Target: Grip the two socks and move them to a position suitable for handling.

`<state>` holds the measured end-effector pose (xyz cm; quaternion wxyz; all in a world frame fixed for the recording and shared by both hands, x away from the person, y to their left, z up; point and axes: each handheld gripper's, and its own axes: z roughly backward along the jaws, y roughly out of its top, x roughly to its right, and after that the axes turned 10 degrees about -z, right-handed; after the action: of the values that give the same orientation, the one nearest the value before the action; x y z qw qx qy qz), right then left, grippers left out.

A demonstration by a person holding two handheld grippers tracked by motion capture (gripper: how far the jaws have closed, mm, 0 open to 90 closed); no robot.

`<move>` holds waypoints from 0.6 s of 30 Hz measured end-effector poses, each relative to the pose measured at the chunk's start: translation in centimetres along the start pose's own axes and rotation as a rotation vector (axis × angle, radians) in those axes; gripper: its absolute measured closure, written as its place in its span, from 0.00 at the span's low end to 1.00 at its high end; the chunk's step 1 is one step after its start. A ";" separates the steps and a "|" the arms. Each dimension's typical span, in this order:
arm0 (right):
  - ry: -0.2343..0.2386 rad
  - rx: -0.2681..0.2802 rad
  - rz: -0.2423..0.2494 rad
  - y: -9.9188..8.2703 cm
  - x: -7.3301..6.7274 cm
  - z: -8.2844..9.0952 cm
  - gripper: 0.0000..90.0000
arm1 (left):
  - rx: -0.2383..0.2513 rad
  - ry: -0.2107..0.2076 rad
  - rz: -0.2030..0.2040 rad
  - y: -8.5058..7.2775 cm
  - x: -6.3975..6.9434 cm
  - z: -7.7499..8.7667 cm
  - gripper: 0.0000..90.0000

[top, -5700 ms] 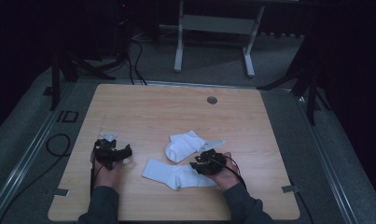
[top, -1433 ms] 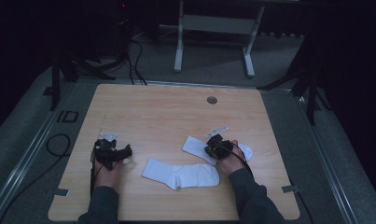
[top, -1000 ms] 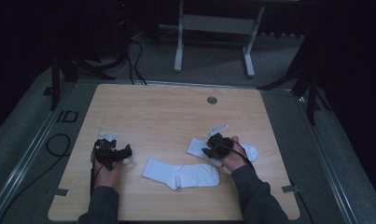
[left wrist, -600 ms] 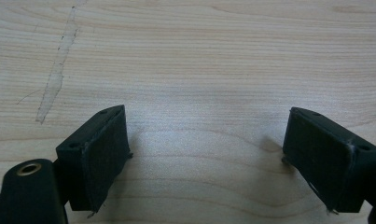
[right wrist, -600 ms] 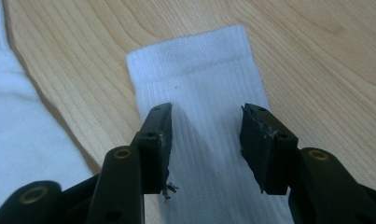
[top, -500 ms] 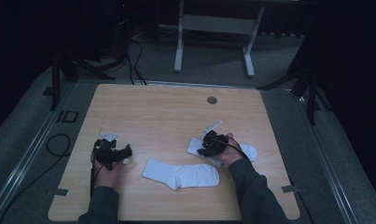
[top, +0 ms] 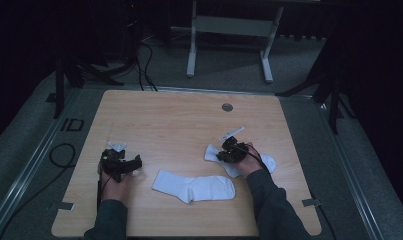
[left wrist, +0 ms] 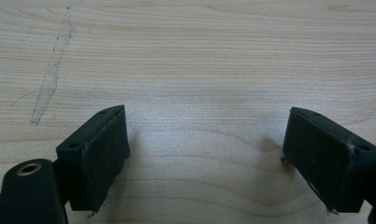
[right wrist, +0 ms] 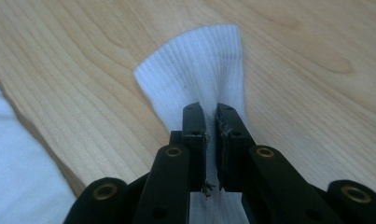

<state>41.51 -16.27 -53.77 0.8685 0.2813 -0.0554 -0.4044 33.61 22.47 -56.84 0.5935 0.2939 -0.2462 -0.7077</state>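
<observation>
White ribbed cotton is bunched between my right tongs [right wrist: 211, 140], whose jaws have just been closing and now pinch a fold of the sock [right wrist: 195, 74] near its cuff, the two black pads all but meeting with the fabric pressed between them. In the right gripper view the cuff fans out flat on the pale wood beyond the tips, and the edge of a second sock [right wrist: 17, 177] shows at the lower left.

From the high view, my right tongs [top: 228, 151] sit at the right side of the worktop [top: 189, 120], over the near-left end of the gripped sock [top: 261, 162], which lies under my hand with its far end poking out toward the right. The second sock [top: 194, 186] lies flat and stretched out just beside it, nearer the front edge and about midway between my two hands.

My left tongs [left wrist: 223, 154] stand wide apart with nothing between the pads, only bare wood grain and a faint strip of tape residue [left wrist: 52, 70] ahead of them. In the high view the left tongs [top: 120, 162] rest low over the worktop's left front area, well apart from both socks. A small round grommet [top: 227, 107] sits near the far edge.
</observation>
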 end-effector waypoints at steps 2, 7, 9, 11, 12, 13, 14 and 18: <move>-0.007 0.015 -0.004 0.0 0.1 0.5 0.93 | 0.000 0.000 0.000 0.0 0.0 0.0 0.16; -0.009 0.078 -0.006 0.3 0.1 3.0 0.93 | -0.001 0.000 -0.001 0.0 0.0 0.0 0.16; -0.004 0.101 -0.006 0.4 0.2 4.1 0.93 | -0.001 0.000 0.000 0.0 0.0 0.0 0.16; 0.000 0.123 -0.005 0.4 0.3 5.3 0.93 | 0.000 0.000 0.001 0.0 0.0 0.0 0.16; 0.003 0.137 -0.006 0.5 0.4 5.9 0.93 | 0.000 0.000 0.000 0.0 0.0 0.0 0.16; 0.007 0.153 -0.009 0.5 0.3 6.6 0.93 | 0.000 0.000 0.001 0.0 0.0 0.0 0.16; 0.014 0.167 -0.006 0.6 0.3 7.2 0.93 | 0.002 0.001 0.001 0.0 0.0 0.0 0.16; 0.011 0.214 0.007 0.9 0.0 9.5 0.93 | 0.002 0.001 0.001 0.0 0.0 0.0 0.16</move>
<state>39.06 -20.02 -45.39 0.8352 0.3745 -0.0944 -0.3915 33.62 22.47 -56.85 0.5936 0.2946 -0.2467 -0.7071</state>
